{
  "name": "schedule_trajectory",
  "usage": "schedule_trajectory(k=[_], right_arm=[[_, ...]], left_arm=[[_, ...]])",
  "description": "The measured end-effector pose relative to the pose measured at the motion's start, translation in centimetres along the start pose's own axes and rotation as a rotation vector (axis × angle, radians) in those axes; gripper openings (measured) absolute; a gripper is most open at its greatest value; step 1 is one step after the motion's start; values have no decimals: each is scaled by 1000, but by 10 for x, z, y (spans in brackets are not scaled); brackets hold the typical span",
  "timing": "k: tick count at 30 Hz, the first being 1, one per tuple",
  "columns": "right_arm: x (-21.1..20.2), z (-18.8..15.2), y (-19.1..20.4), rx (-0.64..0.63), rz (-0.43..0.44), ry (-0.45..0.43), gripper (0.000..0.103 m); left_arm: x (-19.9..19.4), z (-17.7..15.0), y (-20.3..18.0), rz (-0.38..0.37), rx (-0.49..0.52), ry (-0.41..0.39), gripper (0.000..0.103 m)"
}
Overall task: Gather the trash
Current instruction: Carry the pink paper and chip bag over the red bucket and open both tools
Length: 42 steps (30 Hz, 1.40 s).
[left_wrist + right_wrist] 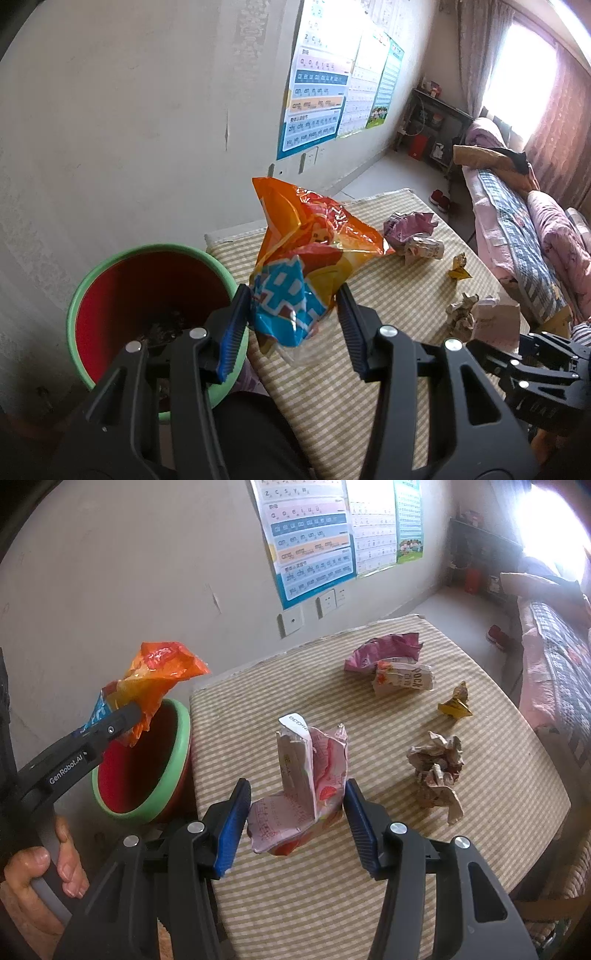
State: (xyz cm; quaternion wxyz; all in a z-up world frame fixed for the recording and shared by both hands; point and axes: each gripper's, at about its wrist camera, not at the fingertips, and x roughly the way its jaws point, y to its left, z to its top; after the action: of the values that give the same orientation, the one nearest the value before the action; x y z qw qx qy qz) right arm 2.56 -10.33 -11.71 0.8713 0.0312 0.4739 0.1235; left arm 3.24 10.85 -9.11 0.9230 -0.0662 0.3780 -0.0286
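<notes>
While the left gripper (293, 314) clamps the blue end of an orange snack bag (314, 236) at the centre of its view, the red bin (147, 291) with the green rim sits at the lower left, just beside the striped table (406, 295). Low in the middle of the right wrist view, the right gripper (295, 819) presses on a torn pink carton (306, 786) on the table, with a crumpled paper ball (437, 764) to its right and a pink wrapper (384, 653) further up.

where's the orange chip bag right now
The chip bag is off the table, clamped in the left gripper, at the table's left edge beside the bin.
</notes>
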Motion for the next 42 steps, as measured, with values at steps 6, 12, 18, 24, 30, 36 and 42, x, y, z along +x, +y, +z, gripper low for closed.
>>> schedule_trajectory(k=[6, 12, 18, 24, 30, 36, 42], right_arm=[[7, 3, 11, -20, 16, 9, 51], [14, 9, 27, -50, 26, 15, 51], [20, 14, 41, -79, 31, 20, 51], [27, 18, 54, -108, 41, 26, 51], [34, 24, 66, -141, 59, 27, 51], [44, 32, 84, -161, 93, 36, 51], [58, 40, 104, -174, 140, 55, 51]], left_arm=[[0, -1, 11, 14, -20, 1, 46], [1, -5, 24, 35, -43, 7, 46], [6, -10, 38, 56, -66, 24, 46], [5, -14, 53, 80, -87, 29, 46], [7, -17, 67, 102, -110, 37, 46], [7, -22, 84, 138, -131, 47, 46], [7, -28, 110, 186, -164, 54, 46]])
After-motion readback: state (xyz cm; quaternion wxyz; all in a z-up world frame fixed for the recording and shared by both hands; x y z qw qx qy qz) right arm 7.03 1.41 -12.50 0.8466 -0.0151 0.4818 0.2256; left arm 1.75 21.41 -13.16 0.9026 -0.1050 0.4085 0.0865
